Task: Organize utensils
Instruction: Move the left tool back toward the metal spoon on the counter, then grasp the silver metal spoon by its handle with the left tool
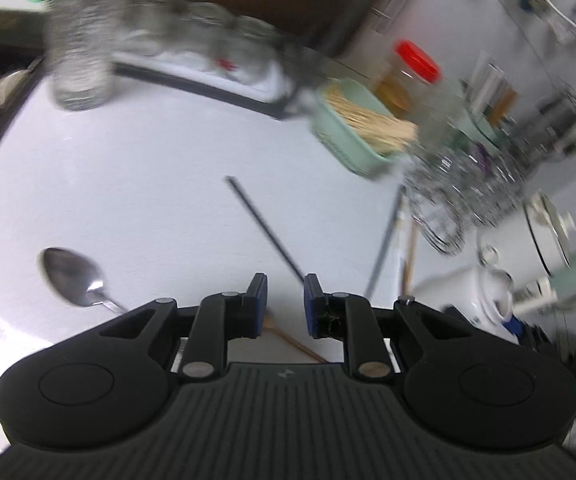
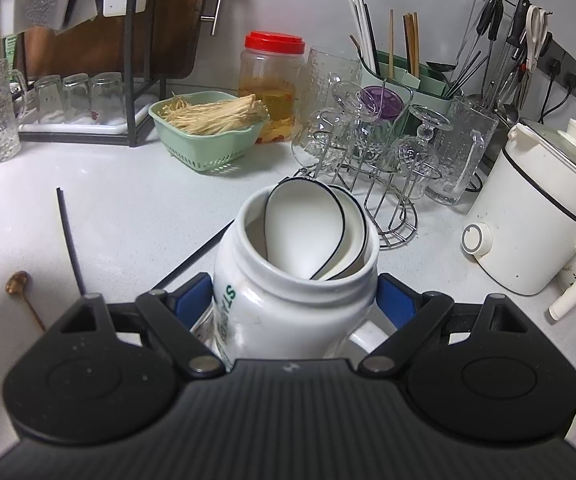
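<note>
On the white counter [image 2: 128, 208] my right gripper [image 2: 293, 300] clamps the white jar [image 2: 288, 304], which holds two ceramic spoons [image 2: 307, 228]; beside the jar lie a black chopstick [image 1: 264, 228], a steel spoon [image 1: 72, 276] and a small brass spoon [image 2: 18, 282]; my left gripper [image 1: 286, 304] hangs over them, jaws narrowly apart on nothing; I judge I'm gathering loose utensils, and next should lower onto the chopstick and close.

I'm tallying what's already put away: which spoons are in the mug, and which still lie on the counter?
The two white black-rimmed spoons stand in the white mug. The steel spoon and the small brass-coloured spoon lie loose on the counter.
</note>
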{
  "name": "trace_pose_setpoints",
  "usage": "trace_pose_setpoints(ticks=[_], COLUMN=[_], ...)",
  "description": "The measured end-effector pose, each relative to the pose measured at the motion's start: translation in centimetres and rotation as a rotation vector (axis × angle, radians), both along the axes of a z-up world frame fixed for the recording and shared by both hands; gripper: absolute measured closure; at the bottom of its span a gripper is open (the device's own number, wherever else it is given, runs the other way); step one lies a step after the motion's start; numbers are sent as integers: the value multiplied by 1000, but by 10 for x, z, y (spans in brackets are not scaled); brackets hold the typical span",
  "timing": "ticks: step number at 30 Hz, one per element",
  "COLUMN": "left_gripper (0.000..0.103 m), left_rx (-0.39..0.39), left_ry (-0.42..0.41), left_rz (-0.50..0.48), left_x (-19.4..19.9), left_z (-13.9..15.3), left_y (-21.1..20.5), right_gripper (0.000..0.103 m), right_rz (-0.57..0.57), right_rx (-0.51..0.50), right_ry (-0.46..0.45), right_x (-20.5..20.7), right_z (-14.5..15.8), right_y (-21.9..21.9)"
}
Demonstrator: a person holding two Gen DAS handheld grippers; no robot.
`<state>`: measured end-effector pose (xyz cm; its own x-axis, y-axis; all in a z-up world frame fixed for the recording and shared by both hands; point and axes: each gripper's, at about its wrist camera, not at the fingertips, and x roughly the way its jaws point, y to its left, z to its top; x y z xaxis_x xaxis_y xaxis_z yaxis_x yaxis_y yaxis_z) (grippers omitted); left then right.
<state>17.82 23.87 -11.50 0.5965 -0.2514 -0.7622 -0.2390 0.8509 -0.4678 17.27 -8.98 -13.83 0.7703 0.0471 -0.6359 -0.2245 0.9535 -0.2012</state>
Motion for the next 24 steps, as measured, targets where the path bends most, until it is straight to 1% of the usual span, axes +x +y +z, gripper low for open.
trace_pose_setpoints(ticks=[7,8,10,12,15,17,19,24], left_gripper=[81,76,68,68,68,68,68,68], left_rx=[-33,-40,-51,-48,-56,-79,-88,-69], left_ry=[27,29,30,32,50,48,53,40], left_rz=[255,294,366,422,476,490,488,470], left_x=[-26,-32,-45,-56,-67,-70,-69,-61], left_z=[-8,-9,-11,-15,-29,-40,-49,-61], left_y=[62,71,87,100,112,117,118,119], right_gripper=[12,12,12,12,12,12,12,12], right_rz=[4,6,12,18,21,23,27,33], right_rx=[-1,-2,-4,-6,-8,-12,-16,-23], right_ry=[0,0,3,8,10,11,15,21], right_x=[-1,0,0,0,0,0,1,1], right_z=[0,0,0,1,1,1,1,1], right_y=[0,0,0,0,0,0,0,0])
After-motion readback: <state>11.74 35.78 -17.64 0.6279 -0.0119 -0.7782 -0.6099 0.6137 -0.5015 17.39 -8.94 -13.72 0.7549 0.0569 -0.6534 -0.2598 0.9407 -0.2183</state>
